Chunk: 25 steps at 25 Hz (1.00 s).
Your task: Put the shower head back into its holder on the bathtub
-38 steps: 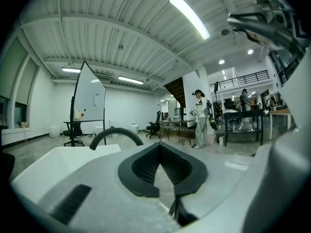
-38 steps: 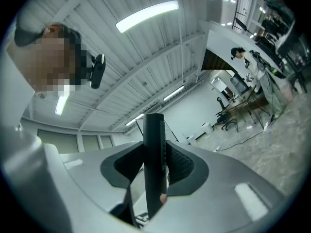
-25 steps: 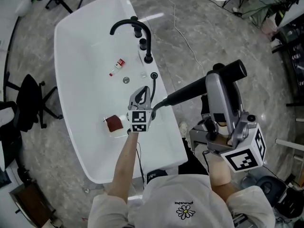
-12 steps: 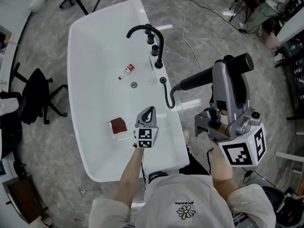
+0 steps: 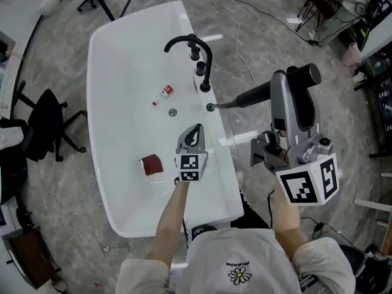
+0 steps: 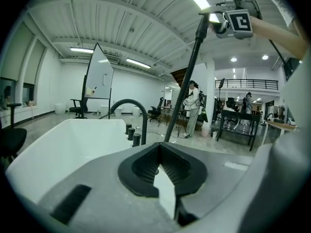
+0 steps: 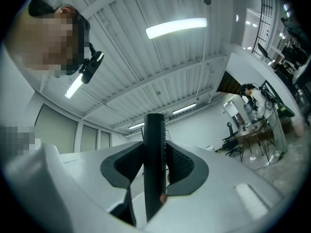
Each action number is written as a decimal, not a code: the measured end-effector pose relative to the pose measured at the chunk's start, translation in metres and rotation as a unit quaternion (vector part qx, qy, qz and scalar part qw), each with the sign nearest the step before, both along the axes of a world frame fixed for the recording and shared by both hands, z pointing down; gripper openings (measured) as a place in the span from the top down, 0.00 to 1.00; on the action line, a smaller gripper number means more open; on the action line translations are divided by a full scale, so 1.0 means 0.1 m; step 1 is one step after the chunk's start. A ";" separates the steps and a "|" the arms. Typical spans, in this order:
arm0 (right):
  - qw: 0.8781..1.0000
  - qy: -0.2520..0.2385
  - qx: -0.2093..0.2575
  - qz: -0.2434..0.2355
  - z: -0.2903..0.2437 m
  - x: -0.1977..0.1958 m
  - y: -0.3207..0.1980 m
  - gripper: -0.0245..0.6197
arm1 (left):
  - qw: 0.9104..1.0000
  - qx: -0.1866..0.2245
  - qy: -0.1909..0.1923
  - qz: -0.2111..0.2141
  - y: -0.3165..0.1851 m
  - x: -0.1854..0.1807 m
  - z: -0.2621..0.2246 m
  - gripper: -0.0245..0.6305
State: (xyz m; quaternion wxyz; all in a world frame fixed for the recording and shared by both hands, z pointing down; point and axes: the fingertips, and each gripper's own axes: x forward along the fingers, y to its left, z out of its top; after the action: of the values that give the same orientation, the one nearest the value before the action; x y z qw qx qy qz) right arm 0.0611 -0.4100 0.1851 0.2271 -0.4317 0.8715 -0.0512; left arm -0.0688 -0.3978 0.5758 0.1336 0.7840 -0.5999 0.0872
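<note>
1. The shower head [image 5: 257, 94] is a black rod, out of its holder [image 5: 210, 107] and raised to the right of it, beyond the tub's edge. Its long axis slopes from the thick end, farthest from the holder, down to the slim end, which aims almost straight at the holder. A short, nearly straight run of hose joins the two.
2. The holder is a small dark socket on the rim of the bathtub [image 5: 223, 164].
3. The right gripper [image 7: 155, 154] is clamped on the shower head's thick part, with the rod crossing between its pressed jaws. It stands well apart from the holder.
4. The left gripper [image 5: 193, 135] has its jaws together on nothing. It hovers over the rim just on my side of the holder, nearer than the right gripper.
5. My judgement is that seating falls to the right gripper. It must carry the slim end leftward and down along the rod's own axis, and the hose may bunch at the socket mouth.
</note>
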 end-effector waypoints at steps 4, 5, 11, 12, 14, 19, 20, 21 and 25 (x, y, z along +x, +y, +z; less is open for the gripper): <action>0.999 0.005 -0.044 0.000 0.38 -0.05 -0.22 0.75 | 1.000 -0.011 0.006 -0.007 -0.07 -0.02 0.11 0.96; 0.998 0.009 -0.055 0.002 0.49 -0.06 -0.29 0.75 | 1.000 -0.015 0.007 -0.008 -0.08 -0.03 0.15 0.96; 0.993 0.018 -0.114 0.004 1.10 -0.10 -0.72 0.75 | 0.999 -0.041 0.011 -0.017 -0.21 -0.05 0.43 0.96; 0.992 0.022 -0.120 0.004 1.21 -0.12 -0.78 0.75 | 0.999 -0.043 0.013 -0.022 -0.24 -0.07 0.46 0.96; 0.991 0.034 -0.132 0.002 1.43 -0.18 -0.90 0.75 | 0.998 -0.045 0.018 -0.032 -0.29 -0.10 0.52 0.96; 0.985 0.071 -0.158 0.006 2.05 -0.36 -1.27 0.75 | 0.997 -0.052 0.033 -0.051 -0.47 -0.18 0.69 0.96; 0.983 0.080 -0.163 0.007 2.18 -0.41 -1.34 0.75 | 0.996 -0.054 0.036 -0.055 -0.51 -0.21 0.73 0.96; 0.982 0.087 -0.167 0.006 2.31 -0.46 -1.40 0.75 | 0.996 -0.055 0.041 -0.060 -0.56 -0.24 0.77 0.96; 0.976 0.112 -0.186 0.004 2.76 -0.60 -1.56 0.75 | 0.993 -0.056 0.063 -0.081 -0.74 -0.34 0.91 0.96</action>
State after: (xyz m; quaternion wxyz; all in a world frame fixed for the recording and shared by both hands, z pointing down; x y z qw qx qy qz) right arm 0.0011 -0.5660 0.4608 0.0436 -0.4727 0.8649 -0.1629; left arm -0.1030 -0.4720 0.6669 0.2216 0.7278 -0.6462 0.0599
